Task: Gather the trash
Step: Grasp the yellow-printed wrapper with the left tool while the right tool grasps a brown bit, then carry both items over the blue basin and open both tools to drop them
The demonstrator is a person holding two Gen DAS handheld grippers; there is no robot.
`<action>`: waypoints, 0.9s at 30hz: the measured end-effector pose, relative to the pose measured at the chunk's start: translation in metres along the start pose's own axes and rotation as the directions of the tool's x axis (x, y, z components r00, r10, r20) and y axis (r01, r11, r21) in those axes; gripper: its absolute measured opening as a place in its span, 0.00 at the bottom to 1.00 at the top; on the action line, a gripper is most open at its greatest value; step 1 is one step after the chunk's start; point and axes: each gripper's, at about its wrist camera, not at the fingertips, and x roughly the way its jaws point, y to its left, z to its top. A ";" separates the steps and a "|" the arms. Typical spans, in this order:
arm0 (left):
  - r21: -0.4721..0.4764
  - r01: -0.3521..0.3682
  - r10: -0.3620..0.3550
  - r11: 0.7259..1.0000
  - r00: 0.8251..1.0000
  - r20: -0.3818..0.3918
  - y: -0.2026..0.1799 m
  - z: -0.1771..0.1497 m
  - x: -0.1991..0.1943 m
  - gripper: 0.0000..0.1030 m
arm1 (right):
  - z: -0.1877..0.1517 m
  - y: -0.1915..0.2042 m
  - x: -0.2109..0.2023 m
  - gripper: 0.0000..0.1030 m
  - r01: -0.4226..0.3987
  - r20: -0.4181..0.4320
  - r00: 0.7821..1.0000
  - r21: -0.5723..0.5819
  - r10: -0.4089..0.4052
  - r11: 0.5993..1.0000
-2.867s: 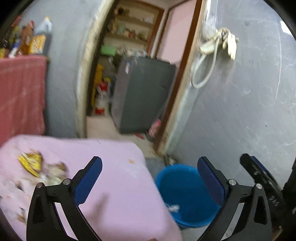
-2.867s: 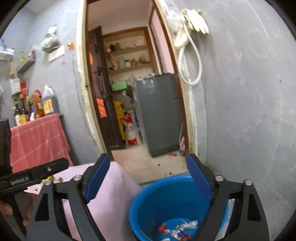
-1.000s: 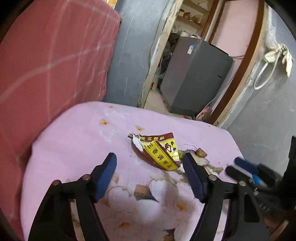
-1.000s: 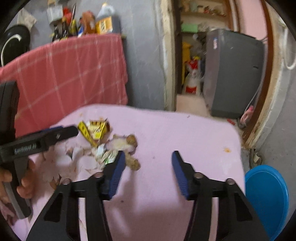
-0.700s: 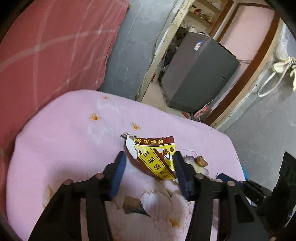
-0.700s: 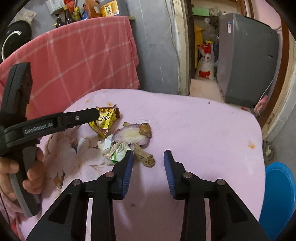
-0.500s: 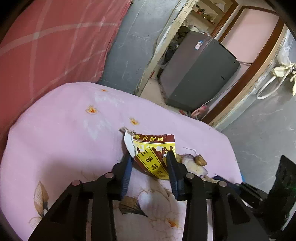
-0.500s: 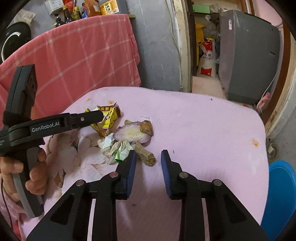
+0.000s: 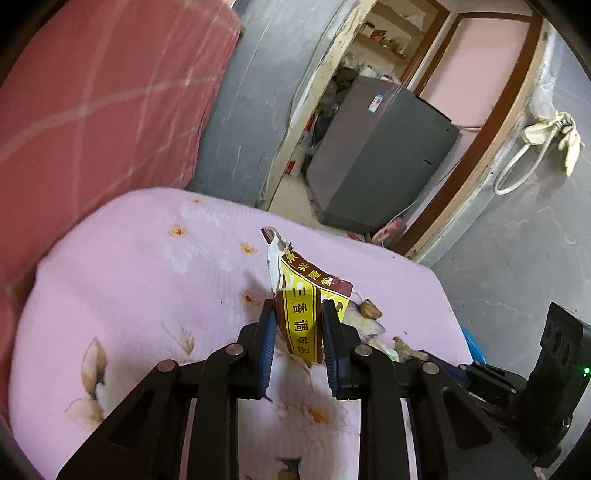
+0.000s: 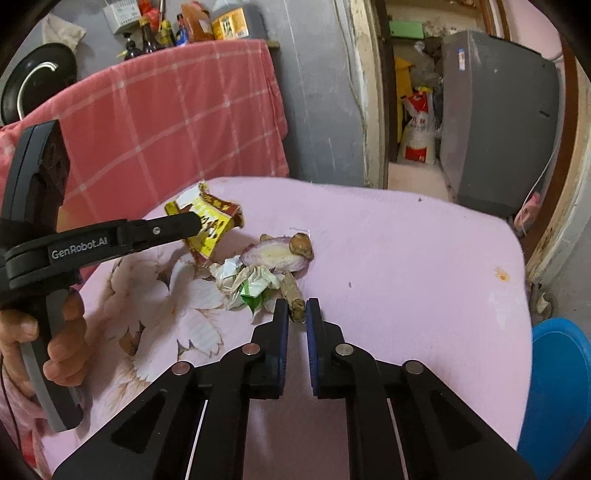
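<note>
Left wrist view: the wrapper (image 9: pixel 299 317) is being closed on by the left fingers (image 9: pixel 266 336); thin foil could slip. Right fingers (image 10: pixel 281 332) pinch the stub (image 10: pixel 293 295) only at its tip; it could drop.

Home interior, lived-in room off a storage area

Pink floral cloth (image 10: pixel 406 258) over table, red checked cloth (image 10: pixel 177 110) with sauce bottles (image 10: pixel 225 20) above, grey cabinet (image 9: pixel 376 155) by doorway, cluttered shelves (image 9: pixel 384 33), blue bucket (image 10: pixel 557 387) on floor.
</note>
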 end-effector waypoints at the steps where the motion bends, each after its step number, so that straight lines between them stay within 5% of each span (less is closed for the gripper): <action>1: 0.005 0.002 -0.002 1.000 1.000 0.007 -0.002 -0.002 -0.003 0.19 | -0.002 -0.001 -0.004 0.07 0.001 0.018 1.000 0.007 -0.001 1.000; 7: 0.075 0.072 -0.078 0.995 0.994 0.080 -0.017 -0.020 -0.028 0.19 | -0.014 -0.001 -0.040 0.07 -0.008 0.173 0.985 0.034 0.002 0.999; 12: 0.163 0.077 -0.104 0.984 0.981 0.163 -0.046 -0.031 -0.049 0.19 | -0.021 0.008 -0.074 0.07 0.055 0.318 0.947 0.009 -0.055 0.998; 20: 0.257 0.118 -0.193 0.959 0.937 0.292 -0.090 -0.039 -0.069 0.19 | -0.032 0.003 -0.134 0.07 0.189 0.522 0.833 0.046 -0.185 0.981; 27: 0.326 0.147 -0.258 0.934 0.908 0.329 -0.133 -0.043 -0.066 0.19 | -0.042 -0.009 -0.173 0.08 0.322 0.622 0.719 0.098 -0.311 0.942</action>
